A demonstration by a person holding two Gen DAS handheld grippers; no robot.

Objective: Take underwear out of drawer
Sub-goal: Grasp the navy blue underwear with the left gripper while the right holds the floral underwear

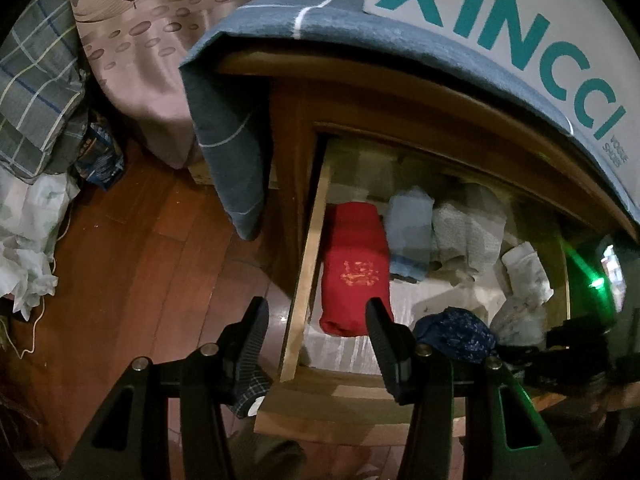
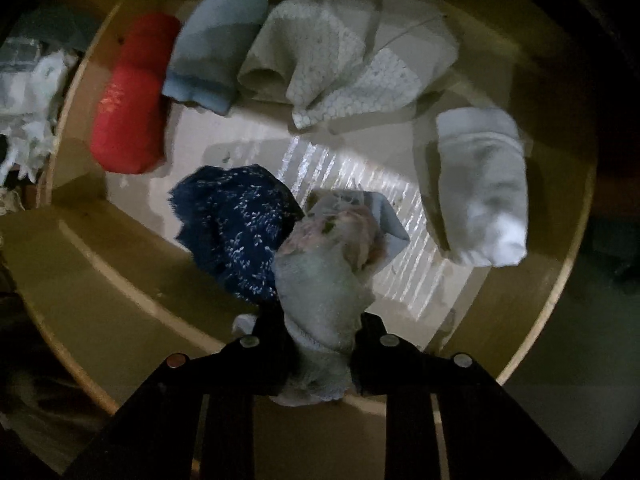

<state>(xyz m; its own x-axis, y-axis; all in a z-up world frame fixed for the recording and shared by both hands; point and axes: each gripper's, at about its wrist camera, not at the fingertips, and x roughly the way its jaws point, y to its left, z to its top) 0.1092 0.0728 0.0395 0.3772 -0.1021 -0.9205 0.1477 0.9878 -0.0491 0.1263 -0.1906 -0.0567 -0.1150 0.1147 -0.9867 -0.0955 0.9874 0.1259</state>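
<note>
1. The right gripper (image 2: 320,344) is clenched on a pale grey-green piece of underwear (image 2: 320,280), pinching its lower, hemmed end between the two black fingers (image 2: 272,344).
2. The held underwear runs lengthwise away from the gripper, its long axis in line with the fingers; the far end, bunched with pinkish and blue patches, points toward the middle of the drawer (image 2: 560,280).
3. It hangs over the pale liner of the drawer floor, touching a dark blue speckled piece (image 2: 236,224) on its left side.
4. Along the back of the drawer lie a red roll (image 2: 132,112), a light blue roll (image 2: 212,48) and a grey patterned fold (image 2: 340,52); a white roll (image 2: 484,184) lies at the right, its long axis running front to back.
5. The left gripper (image 1: 316,320) is released, fingers spread wide and holding nothing, straddling the drawer's left wooden wall (image 1: 308,264).
6. In the left wrist view the red roll (image 1: 356,272) lies just inside that wall, long axis front to back.
7. A blue checked cloth (image 1: 224,128) drapes over the cabinet top above the drawer, and a grey box lettered in teal (image 1: 500,20) sits on the cloth.
</note>
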